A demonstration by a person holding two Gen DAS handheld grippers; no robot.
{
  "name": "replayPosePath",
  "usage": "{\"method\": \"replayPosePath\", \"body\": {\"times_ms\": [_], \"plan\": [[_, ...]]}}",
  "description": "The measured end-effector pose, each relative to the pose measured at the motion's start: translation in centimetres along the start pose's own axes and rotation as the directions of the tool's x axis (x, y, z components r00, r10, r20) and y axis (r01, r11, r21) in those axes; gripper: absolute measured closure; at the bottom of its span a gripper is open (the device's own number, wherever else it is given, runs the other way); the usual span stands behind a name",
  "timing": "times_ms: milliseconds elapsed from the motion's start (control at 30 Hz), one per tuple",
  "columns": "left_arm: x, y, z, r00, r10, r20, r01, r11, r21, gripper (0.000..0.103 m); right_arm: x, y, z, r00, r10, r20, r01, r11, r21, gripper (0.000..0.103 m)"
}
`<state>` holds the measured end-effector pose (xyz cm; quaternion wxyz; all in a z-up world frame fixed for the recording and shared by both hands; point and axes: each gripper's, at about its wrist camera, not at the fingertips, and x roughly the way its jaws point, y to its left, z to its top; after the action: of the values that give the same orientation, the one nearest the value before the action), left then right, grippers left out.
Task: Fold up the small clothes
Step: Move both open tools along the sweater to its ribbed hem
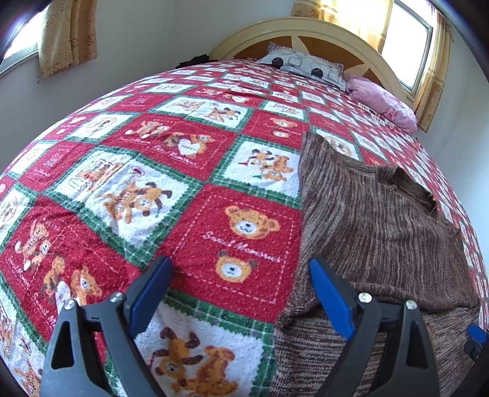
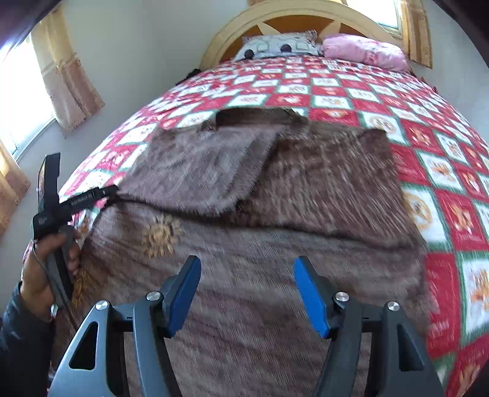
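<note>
A brown knitted sweater lies spread on the bed, with one sleeve folded across its chest and a tan flower motif near its left side. In the left wrist view the sweater lies at the right. My left gripper is open and empty, just above the blanket at the sweater's left edge, its right finger over the knit. It also shows, held in a hand, in the right wrist view. My right gripper is open and empty above the sweater's lower body.
A red, white and green teddy-bear blanket covers the bed. A patterned grey pillow and a pink pillow lie by the cream headboard. Curtained windows stand on both sides.
</note>
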<state>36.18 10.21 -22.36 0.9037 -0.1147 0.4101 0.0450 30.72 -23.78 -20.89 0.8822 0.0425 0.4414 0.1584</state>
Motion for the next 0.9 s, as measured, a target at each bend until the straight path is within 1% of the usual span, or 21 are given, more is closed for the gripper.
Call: {"method": "replayPosePath", "body": {"times_ms": [100,200,433,733,900], "plan": [[0.1,-0.5,0.1,1.0,0.008,-0.013,-0.007,1.0,0.026,0.005,-0.3,-0.6,-1.5,0.999,-0.048,-0.026,0.047,0.999,-0.019,0.039],[-0.4,-1.1,-0.1,1.0,0.023,-0.018,-0.022,0.998,0.062,0.005,-0.6,-0.8,-2.5,0.998,-0.068,-0.008,0.068,0.996,-0.053,0.039],[-3.3,-1.4,-1.8,1.0,-0.019,-0.001,0.019,0.996,0.087,0.005,-0.6,-0.2,-2.8,0.994,-0.109,0.009,0.11,0.992,-0.07,0.039],[-5.9,-3.0,-3.9,0.999,-0.01,0.05,0.001,0.984,0.176,0.005,-0.4,0.5,-3.2,0.988,-0.153,0.029,0.156,0.983,-0.096,0.039],[-7.3,-3.3,-5.0,0.998,-0.032,0.055,0.021,0.981,0.195,0.005,-1.0,0.6,-3.6,0.988,-0.148,0.032,0.151,0.985,-0.083,0.039]]}}
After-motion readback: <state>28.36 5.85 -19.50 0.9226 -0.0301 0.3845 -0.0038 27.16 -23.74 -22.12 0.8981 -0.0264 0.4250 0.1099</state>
